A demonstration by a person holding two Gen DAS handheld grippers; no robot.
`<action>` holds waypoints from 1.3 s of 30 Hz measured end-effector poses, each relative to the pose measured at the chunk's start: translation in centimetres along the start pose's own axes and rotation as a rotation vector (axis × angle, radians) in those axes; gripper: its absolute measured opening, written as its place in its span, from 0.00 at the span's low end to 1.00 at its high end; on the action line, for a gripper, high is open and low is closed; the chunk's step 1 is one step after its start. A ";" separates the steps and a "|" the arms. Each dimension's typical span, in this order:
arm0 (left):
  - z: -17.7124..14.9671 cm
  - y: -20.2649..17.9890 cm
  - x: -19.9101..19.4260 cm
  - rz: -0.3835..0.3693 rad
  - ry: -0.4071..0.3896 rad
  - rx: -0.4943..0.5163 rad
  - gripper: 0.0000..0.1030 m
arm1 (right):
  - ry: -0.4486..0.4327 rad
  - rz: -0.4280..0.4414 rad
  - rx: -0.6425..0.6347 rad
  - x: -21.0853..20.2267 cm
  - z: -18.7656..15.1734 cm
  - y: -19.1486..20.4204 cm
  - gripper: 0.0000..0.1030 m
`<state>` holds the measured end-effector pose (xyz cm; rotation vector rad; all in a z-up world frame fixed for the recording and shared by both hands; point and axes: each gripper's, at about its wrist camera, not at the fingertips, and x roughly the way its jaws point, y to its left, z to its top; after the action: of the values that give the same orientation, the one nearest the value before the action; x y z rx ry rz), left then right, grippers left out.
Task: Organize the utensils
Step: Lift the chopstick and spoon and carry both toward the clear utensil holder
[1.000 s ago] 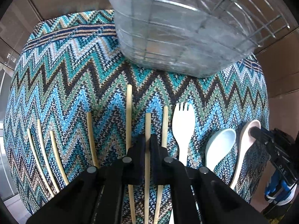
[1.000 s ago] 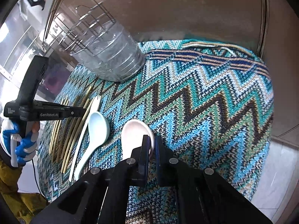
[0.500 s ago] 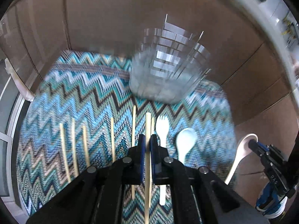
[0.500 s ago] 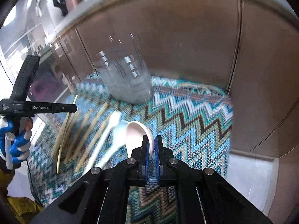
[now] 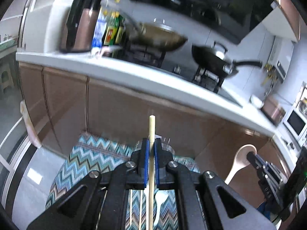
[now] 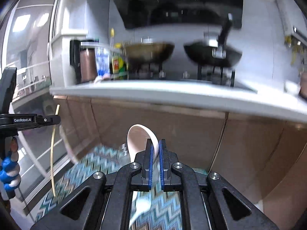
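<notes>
The left gripper [image 5: 151, 154] is clamping a pale wooden chopstick [image 5: 151, 134] between its blue-lined jaws, the stick running straight up past the fingertips and down below them. The right gripper [image 6: 155, 151] is pinching the rim of a pinkish-white ceramic spoon [image 6: 141, 140], whose bowl is standing up just left of the jaws. Both are hanging in the air above a zigzag-patterned cloth [image 5: 92, 157]. On that cloth, under the left gripper, two more chopsticks [image 5: 135, 207] and what is probably a white spoon [image 5: 160, 201] are lying, though blur is making them hard to read. From the right wrist view, the other tool's body is showing the printed words "GenRobot.AI" [image 6: 22, 120], with a blue-gloved hand [image 6: 9, 169] gripping it. Beyond, a white countertop [image 6: 172, 93] is carrying a wok [image 6: 149, 51], a black frying pan [image 6: 213, 54], a copper-coloured kettle [image 6: 87, 65] and bottles [image 6: 115, 63] whose labels are too smeared to read.
</notes>
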<state>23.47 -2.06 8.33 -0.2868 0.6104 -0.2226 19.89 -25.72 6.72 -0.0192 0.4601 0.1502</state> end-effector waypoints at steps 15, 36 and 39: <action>2.9 1.7 13.0 0.039 -0.253 -0.107 0.04 | -0.161 -0.135 -0.010 12.5 -0.8 1.2 0.06; -4.8 4.3 26.0 0.163 -0.351 -0.077 0.06 | -0.142 -0.287 -0.160 23.7 -9.5 3.8 0.06; -5.6 4.2 26.1 0.181 -0.344 -0.058 0.06 | -0.121 -0.284 -0.145 23.8 -10.4 3.6 0.06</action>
<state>41.50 -6.71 -11.26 -0.3152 0.2999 0.0204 35.85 -19.38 -13.06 -0.2154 0.3209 -0.0945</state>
